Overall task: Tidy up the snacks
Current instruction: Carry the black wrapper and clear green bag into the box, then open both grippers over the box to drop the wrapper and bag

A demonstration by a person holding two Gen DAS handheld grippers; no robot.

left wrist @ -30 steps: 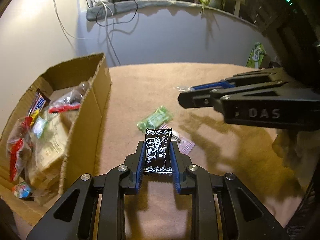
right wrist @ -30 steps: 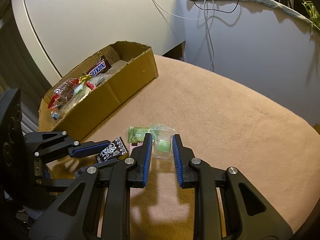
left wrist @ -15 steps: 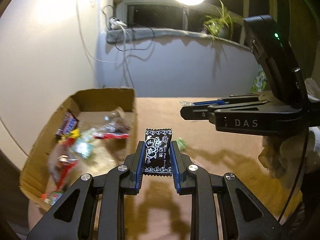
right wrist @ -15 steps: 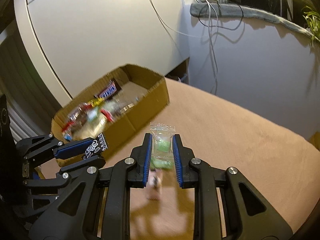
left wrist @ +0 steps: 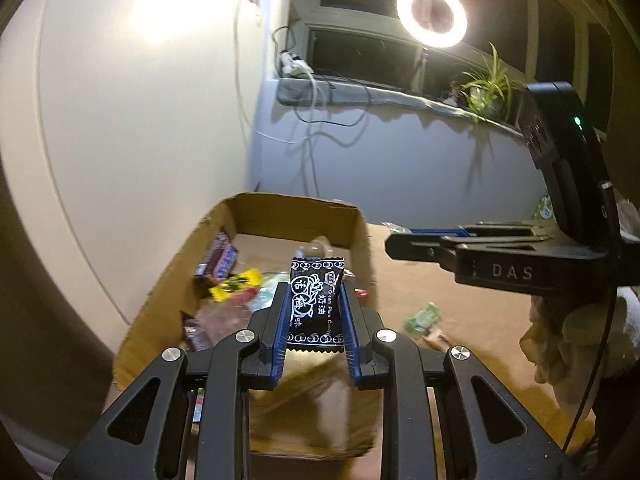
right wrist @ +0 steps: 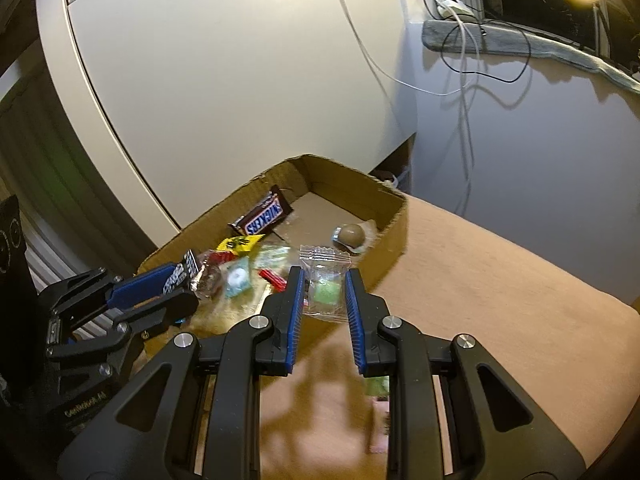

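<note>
My left gripper [left wrist: 315, 312] is shut on a black plum candy packet [left wrist: 316, 300] with white lettering, held upright over the near part of the cardboard box [left wrist: 356, 220]. My right gripper [right wrist: 323, 292] is shut on a clear packet with a green sweet [right wrist: 325, 288], held above the box's near wall [right wrist: 394, 232]. In the right wrist view the left gripper [right wrist: 176, 284] shows at the left over the box, the black packet [right wrist: 182, 276] between its blue pads. The right gripper [left wrist: 404, 236] reaches in from the right in the left wrist view.
The box holds a Snickers bar [right wrist: 264, 218], a yellow wrapper [right wrist: 238, 243], a round brown chocolate [right wrist: 351, 236] and several other sweets. A green packet [left wrist: 422, 318] lies on the tan tabletop [right wrist: 500, 280]. Behind stand a white wall, hanging cables and a ring light [left wrist: 432, 14].
Both grippers have lifted their packets off the tabletop and carried them left toward the box. The green packet left on the table has slid out to the right of the left wrist view.
</note>
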